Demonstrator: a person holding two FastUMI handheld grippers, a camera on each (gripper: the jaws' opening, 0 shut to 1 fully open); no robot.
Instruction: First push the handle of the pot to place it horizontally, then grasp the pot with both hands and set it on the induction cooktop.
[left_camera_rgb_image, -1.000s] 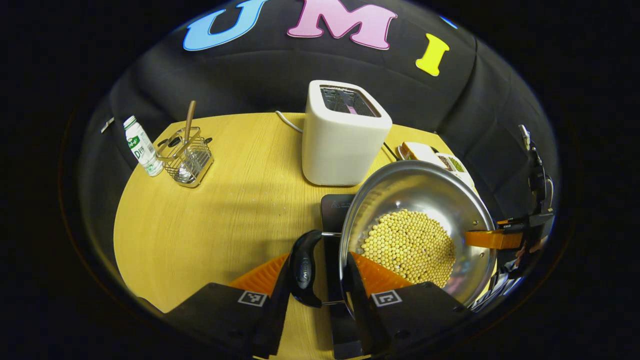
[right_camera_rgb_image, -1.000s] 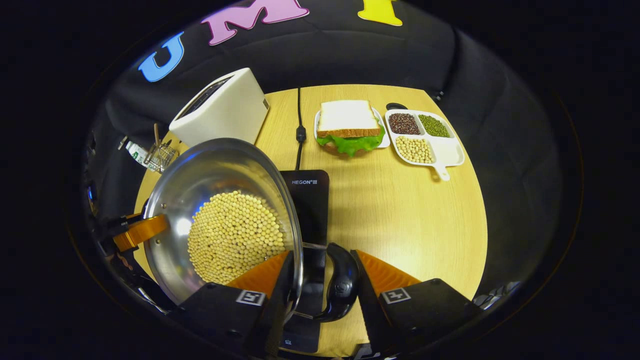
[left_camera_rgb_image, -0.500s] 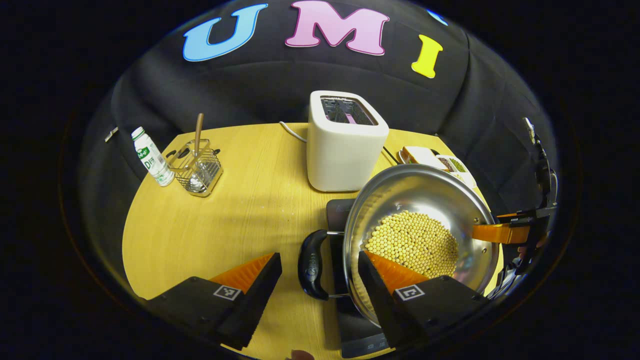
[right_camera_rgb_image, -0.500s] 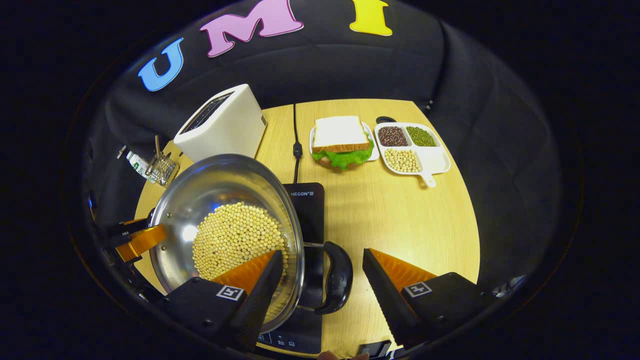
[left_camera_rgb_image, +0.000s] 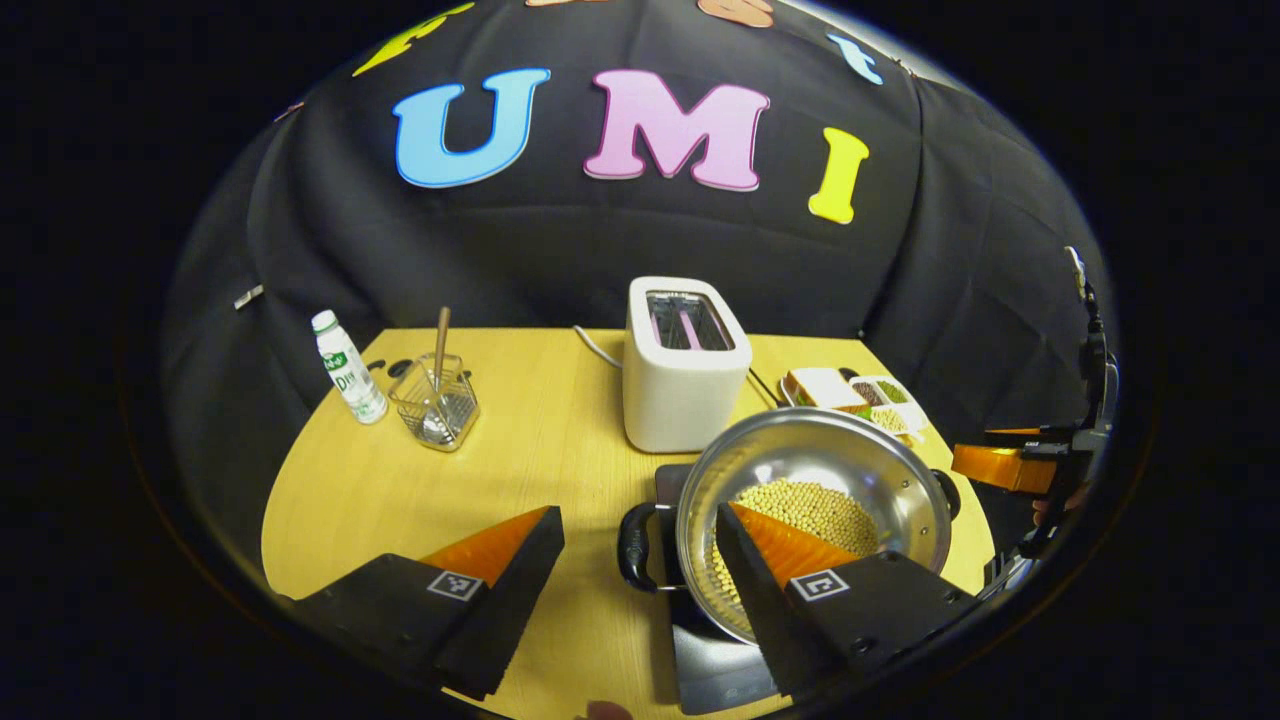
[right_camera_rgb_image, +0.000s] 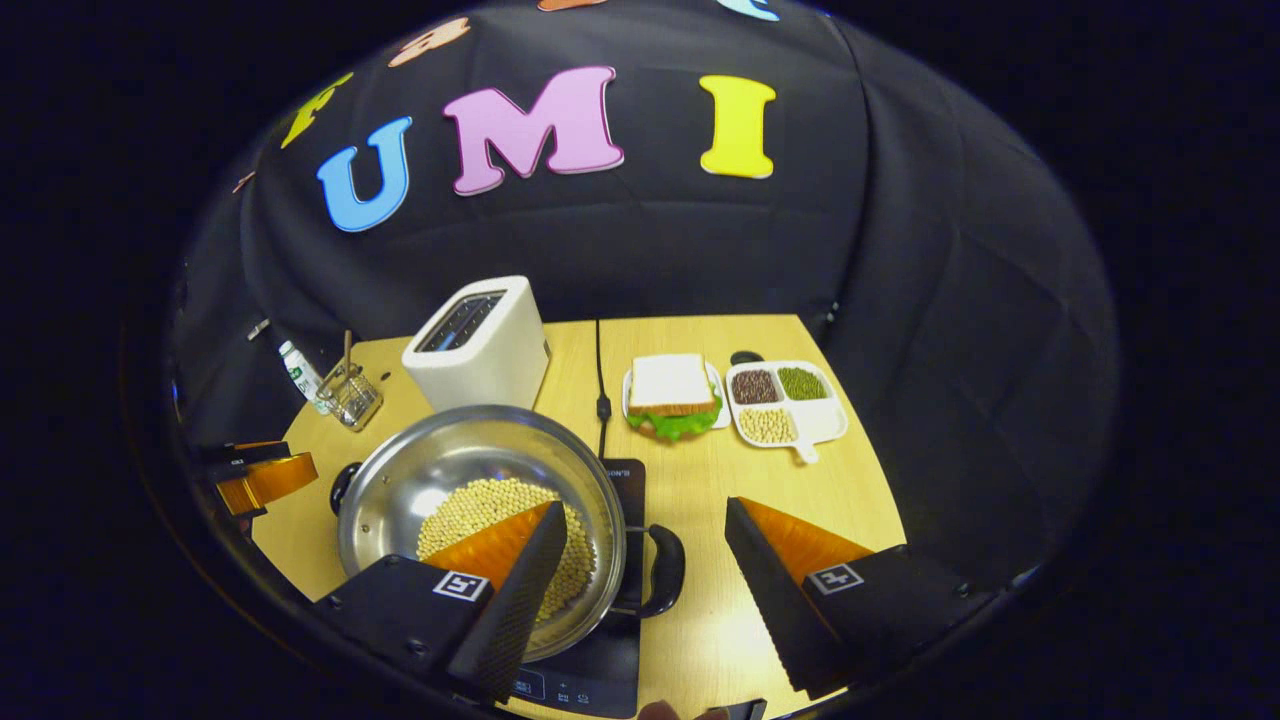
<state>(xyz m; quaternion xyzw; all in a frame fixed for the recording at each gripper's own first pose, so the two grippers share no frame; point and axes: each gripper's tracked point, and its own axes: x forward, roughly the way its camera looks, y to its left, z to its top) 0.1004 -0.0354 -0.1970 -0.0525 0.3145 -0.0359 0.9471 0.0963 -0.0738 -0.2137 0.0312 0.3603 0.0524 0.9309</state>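
A steel pot holding yellow beans sits on the black induction cooktop. Its two black side handles lie level. My left gripper is open, raised above and behind the left handle, touching nothing. My right gripper is open too, lifted back from the right handle. The right gripper shows at the far right in the left gripper view, and the left gripper shows at the left edge in the right gripper view.
On the wooden table a white toaster stands behind the pot. A bottle and a wire utensil holder are at the far left. A sandwich plate and a divided bean dish lie at the right.
Both grippers opened off the pot's handles and pulled up and back. The pot went from tilted in the air to resting on the cooktop.
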